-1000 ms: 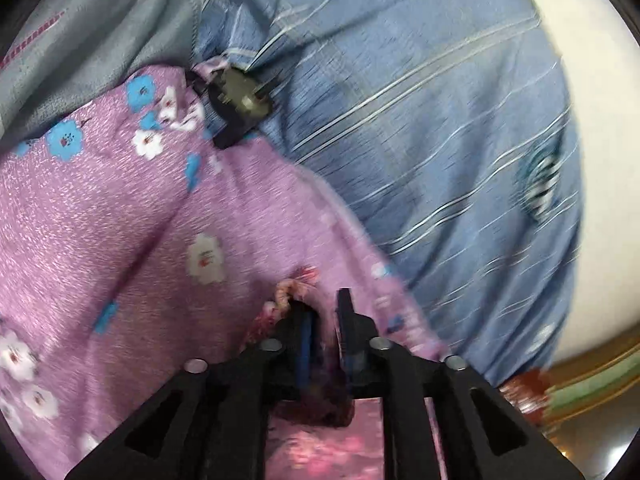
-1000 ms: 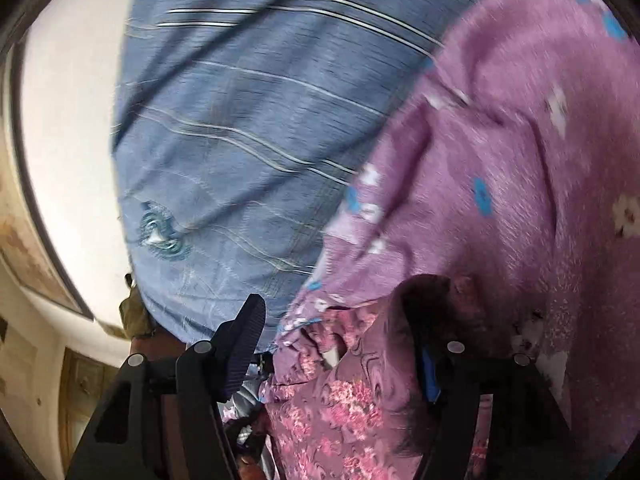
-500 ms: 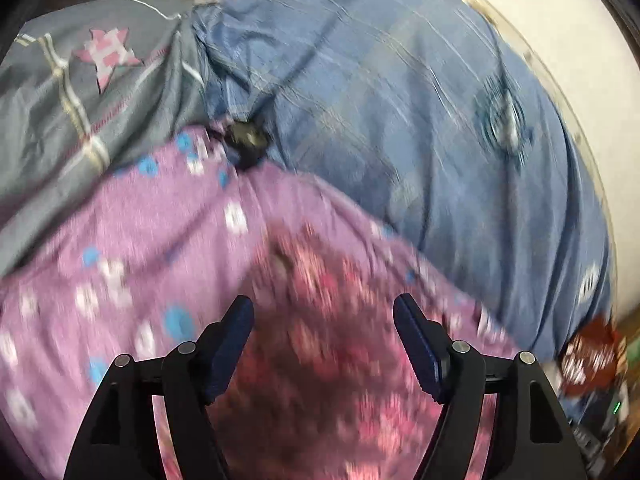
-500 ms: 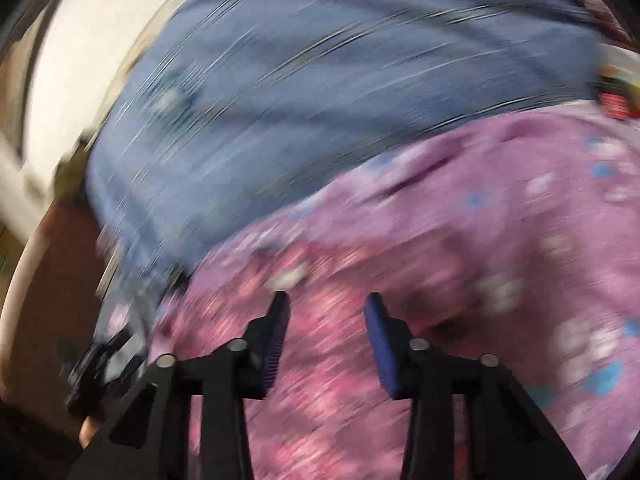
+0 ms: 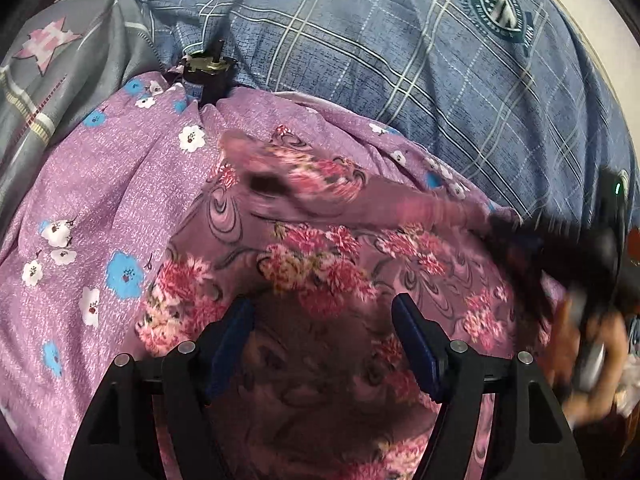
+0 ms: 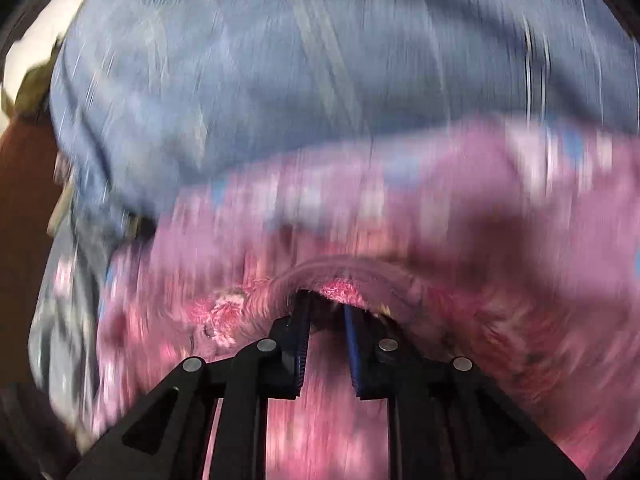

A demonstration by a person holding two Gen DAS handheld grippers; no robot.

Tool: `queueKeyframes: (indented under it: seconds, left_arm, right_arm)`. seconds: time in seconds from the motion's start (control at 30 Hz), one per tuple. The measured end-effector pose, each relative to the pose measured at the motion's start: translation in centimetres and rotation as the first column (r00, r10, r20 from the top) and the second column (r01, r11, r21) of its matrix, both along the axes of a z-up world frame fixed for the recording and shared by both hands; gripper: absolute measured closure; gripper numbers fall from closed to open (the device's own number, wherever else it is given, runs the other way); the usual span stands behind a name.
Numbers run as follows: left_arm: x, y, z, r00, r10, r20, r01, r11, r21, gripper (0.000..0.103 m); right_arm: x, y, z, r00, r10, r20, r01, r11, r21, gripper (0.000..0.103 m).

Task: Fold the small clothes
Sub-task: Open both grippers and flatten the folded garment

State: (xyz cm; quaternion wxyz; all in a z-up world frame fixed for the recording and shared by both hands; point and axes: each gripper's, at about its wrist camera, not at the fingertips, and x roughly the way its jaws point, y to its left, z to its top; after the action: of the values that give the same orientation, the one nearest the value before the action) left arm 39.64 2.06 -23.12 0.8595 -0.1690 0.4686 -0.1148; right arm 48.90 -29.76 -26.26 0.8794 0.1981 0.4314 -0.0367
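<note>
We are holding our left gripper (image 5: 322, 320) with its 2 jaws spread wide, and nothing is sitting between them. Below and ahead of it the rose cloth (image 5: 320, 264) is lying, a mauve piece with pink flower bunches and dark swirls. It is resting on top of a lilac sheet (image 5: 120, 200) that is carrying small white and blue flowers. One part of the rose cloth is rising as a blurred flap (image 5: 288, 176) toward the far side, so we cannot tell its exact shape.

Our right gripper (image 6: 326, 312) is showing its jaws drawn close together, and a raised edge of the rose cloth (image 6: 340, 284) is arching over the tips. The view is smeared heavily, so we cannot tell whether the pads are really pinching the cloth or are only standing under it. In the left wrist view this same gripper is appearing at the right edge as a dark blurred form (image 5: 576, 248).

Beyond the lilac sheet a blue checked sheet (image 5: 400, 60) is covering the far area, with a round green badge (image 5: 496, 12) printed on it. A grey sheet (image 5: 60, 68) with a pink star is lying at the far left. A small dark object (image 5: 206, 70) is sitting just where the lilac, blue and grey sheets are meeting; we cannot tell what it is.
</note>
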Motion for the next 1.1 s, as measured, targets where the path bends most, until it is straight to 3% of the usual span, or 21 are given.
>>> queueKeyframes:
  seconds: [0.07,0.2,0.33,0.43,0.53,0.6,0.67,0.77,0.87,0.9,0.97,1.0,1.1]
  left_arm:
    - [0.3,-0.1,-0.6,1.000,0.000,-0.003,0.000,1.000,0.005,0.033]
    - [0.4,0.6,-0.7,1.000,0.001,-0.013,-0.002,1.000,-0.030,0.033]
    - [0.4,1.5,-0.7,1.000,0.015,-0.017,-0.016,0.996,-0.083,0.033]
    - [0.4,2.3,-1.0,0.999,0.036,-0.026,-0.038,0.993,-0.116,0.036]
    - [0.3,2.9,-1.0,0.998,0.050,-0.038,-0.055,0.988,-0.144,0.036]
    - [0.3,2.9,-1.0,0.998,0.050,-0.041,-0.055,0.988,-0.143,0.036]
    - [0.5,3.0,-0.9,0.998,0.041,-0.043,-0.047,0.989,-0.142,0.037]
    - [0.7,3.7,-0.5,0.998,0.054,-0.037,-0.059,0.988,-0.146,0.038]
    - [0.8,5.3,0.6,0.993,0.114,-0.001,-0.114,0.987,-0.114,0.038]
    - [0.8,5.9,0.9,0.990,0.135,0.047,-0.127,0.982,-0.138,0.038]
    - [0.7,7.5,1.5,0.979,0.193,0.064,-0.183,0.974,-0.136,0.038]
    - [0.5,8.7,1.7,0.970,0.232,0.067,-0.221,0.966,-0.136,0.038]
    - [0.0,10.6,1.9,0.950,0.306,0.061,-0.297,0.947,-0.123,0.038]
  right_arm:
    - [0.1,-2.1,2.0,0.990,-0.107,0.088,0.108,0.994,-0.002,0.079]
    - [-2.6,-3.5,3.1,0.988,-0.106,0.111,0.103,0.994,0.031,0.077]
    - [-6.9,-3.3,2.3,0.999,-0.025,0.024,0.025,0.999,0.037,0.077]
    - [-8.4,-3.4,0.8,0.998,-0.032,-0.058,0.032,0.999,-0.002,0.077]
    - [-7.5,-4.8,-1.9,0.981,-0.039,-0.193,0.044,0.999,0.022,0.078]
    - [-5.9,-6.9,-3.2,0.968,-0.092,-0.232,0.105,0.993,0.045,0.086]
    - [-4.7,-8.7,-2.5,0.962,-0.203,-0.183,0.199,0.979,-0.035,0.086]
    - [-4.1,-9.9,0.4,0.937,-0.349,-0.026,0.340,0.926,-0.166,0.078]
    - [-4.1,-6.7,2.2,0.969,-0.244,0.043,0.247,0.963,-0.107,0.076]
    - [-3.8,-4.3,2.1,0.987,-0.157,0.019,0.158,0.985,-0.068,0.075]
    - [-3.1,-0.2,1.3,0.999,-0.005,-0.032,0.005,1.000,-0.001,0.075]
    - [-2.7,2.4,0.7,0.995,0.081,-0.058,-0.079,0.996,0.033,0.075]
    - [-1.0,10.5,-1.8,0.938,0.320,-0.137,-0.301,0.943,0.140,0.075]
